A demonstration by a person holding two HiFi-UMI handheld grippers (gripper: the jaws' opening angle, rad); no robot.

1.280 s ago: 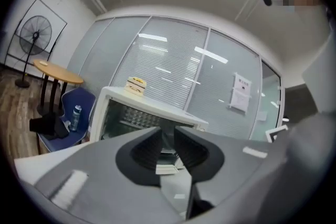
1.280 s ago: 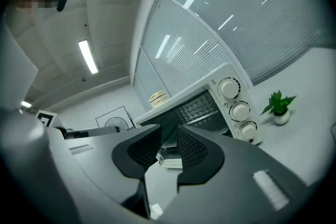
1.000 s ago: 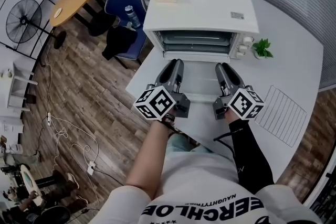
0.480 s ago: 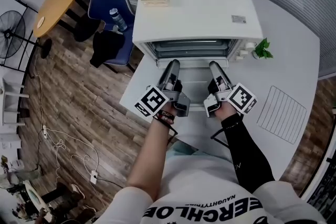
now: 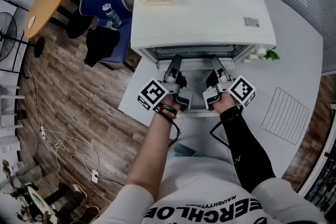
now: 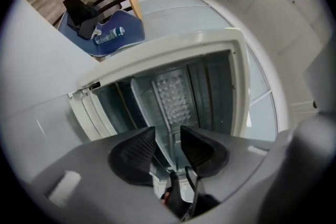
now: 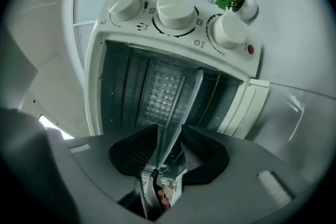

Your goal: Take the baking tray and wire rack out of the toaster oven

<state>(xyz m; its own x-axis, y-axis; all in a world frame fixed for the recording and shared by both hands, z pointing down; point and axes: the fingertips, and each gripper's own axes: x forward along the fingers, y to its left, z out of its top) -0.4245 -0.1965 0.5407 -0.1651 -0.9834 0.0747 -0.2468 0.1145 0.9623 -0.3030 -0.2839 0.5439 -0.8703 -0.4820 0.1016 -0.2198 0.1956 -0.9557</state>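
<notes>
At the mouth of the toaster oven [image 5: 202, 8], the left hand-held gripper [image 5: 176, 60] and the right hand-held gripper [image 5: 215, 59] both stand released, jaws having just been opening, with the rim of the baking tray [image 7: 165, 89], which sits inside the oven, in each gap but unpinched; what looks like the wire rack [image 5: 286, 115] lies on the counter [image 5: 302, 55]. If either closes on only the lip, it may slip and drop a corner onto the open door [image 5: 195, 94], and an uneven pull could skew the tray and jam it in the oven.
</notes>
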